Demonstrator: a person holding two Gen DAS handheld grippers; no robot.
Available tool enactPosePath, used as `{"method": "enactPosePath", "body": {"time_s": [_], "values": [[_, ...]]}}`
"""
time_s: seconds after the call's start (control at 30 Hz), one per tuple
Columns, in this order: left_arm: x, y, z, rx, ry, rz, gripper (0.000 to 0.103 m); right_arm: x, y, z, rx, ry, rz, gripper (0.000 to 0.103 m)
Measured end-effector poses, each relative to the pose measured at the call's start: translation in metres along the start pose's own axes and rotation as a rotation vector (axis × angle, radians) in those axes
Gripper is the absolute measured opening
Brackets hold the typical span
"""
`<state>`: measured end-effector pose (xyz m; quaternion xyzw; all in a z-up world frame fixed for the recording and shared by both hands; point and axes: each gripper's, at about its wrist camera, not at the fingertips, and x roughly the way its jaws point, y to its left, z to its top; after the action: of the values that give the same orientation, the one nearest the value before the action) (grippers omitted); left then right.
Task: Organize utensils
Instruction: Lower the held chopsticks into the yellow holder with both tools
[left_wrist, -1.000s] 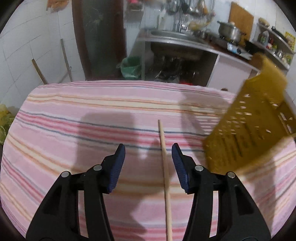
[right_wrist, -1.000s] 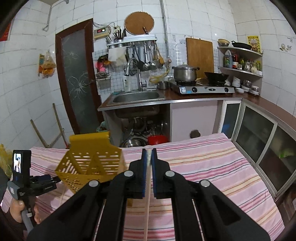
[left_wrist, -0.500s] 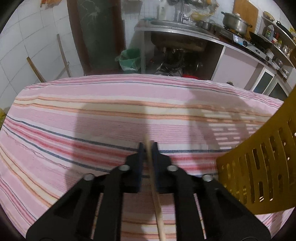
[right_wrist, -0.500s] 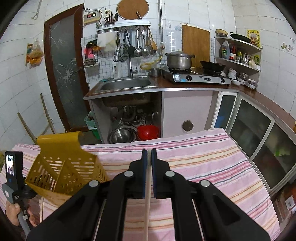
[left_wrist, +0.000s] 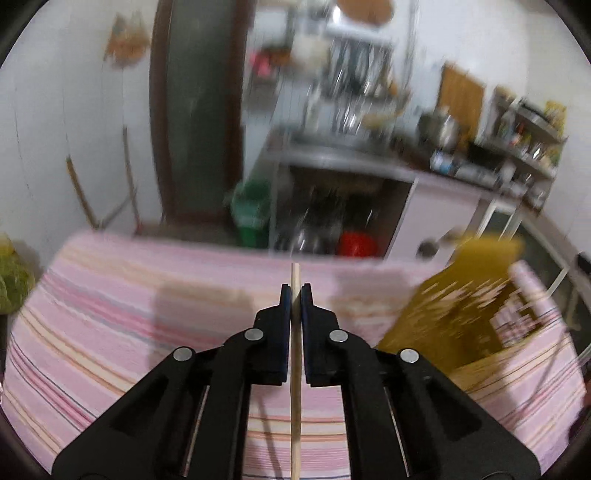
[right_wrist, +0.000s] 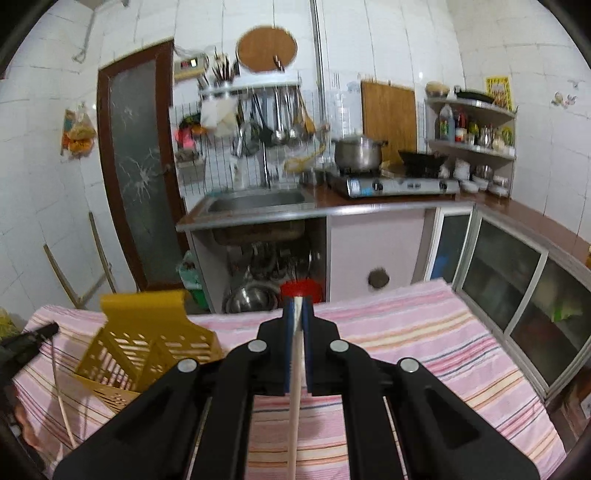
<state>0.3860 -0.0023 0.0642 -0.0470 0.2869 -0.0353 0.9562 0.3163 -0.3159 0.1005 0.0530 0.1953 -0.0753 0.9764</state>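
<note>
My left gripper (left_wrist: 295, 291) is shut on a thin wooden chopstick (left_wrist: 295, 369) that runs between its pads and pokes out past the tips, lifted above the table. My right gripper (right_wrist: 297, 306) is shut on a second wooden chopstick (right_wrist: 294, 406). A yellow slotted plastic utensil basket (right_wrist: 144, 347) stands on the pink striped tablecloth (right_wrist: 406, 332), left of my right gripper; in the left wrist view it is a blurred shape (left_wrist: 454, 314) to the right. The left gripper's chopstick also shows at the left edge of the right wrist view (right_wrist: 61, 398).
The table's far edge faces a kitchen counter with a sink (right_wrist: 255, 199), a gas stove (right_wrist: 391, 184) and a pot (right_wrist: 356, 153). Bowls sit under the sink (right_wrist: 255, 295). A glass-door cabinet (right_wrist: 517, 273) stands to the right of the table.
My left gripper closed on the chopstick lying on the cloth and lifted it, tilting its view up. The right gripper stayed shut on its chopstick and shifted slightly.
</note>
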Motion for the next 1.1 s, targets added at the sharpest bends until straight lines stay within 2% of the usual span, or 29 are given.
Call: {"method": "enactPosePath", "body": {"time_s": [0.13,0.33,0.63,0.83,1.0,1.1], "values": [[-0.057,-0.018,0.019,0.017,-0.163,-0.051,0.004,-0.03,0.003,0.005,-0.011,-0.095,0.005,0.005],[-0.107,-0.042,0.026,0.052,-0.305,-0.063,0.004,-0.062,0.008,0.02,-0.013,-0.203,0.014,0.005],[-0.126,-0.056,0.051,0.04,-0.342,-0.071,0.004,-0.091,0.019,0.047,-0.032,-0.296,0.038,0.005],[-0.163,-0.077,0.08,0.059,-0.452,-0.089,0.004,-0.106,0.036,0.079,-0.035,-0.381,0.081,0.005],[-0.18,-0.093,0.105,0.046,-0.481,-0.15,0.004,-0.099,0.055,0.103,-0.022,-0.434,0.122,0.005],[-0.174,-0.101,0.107,0.046,-0.474,-0.171,0.004,-0.087,0.065,0.107,-0.024,-0.447,0.137,0.005]]}}
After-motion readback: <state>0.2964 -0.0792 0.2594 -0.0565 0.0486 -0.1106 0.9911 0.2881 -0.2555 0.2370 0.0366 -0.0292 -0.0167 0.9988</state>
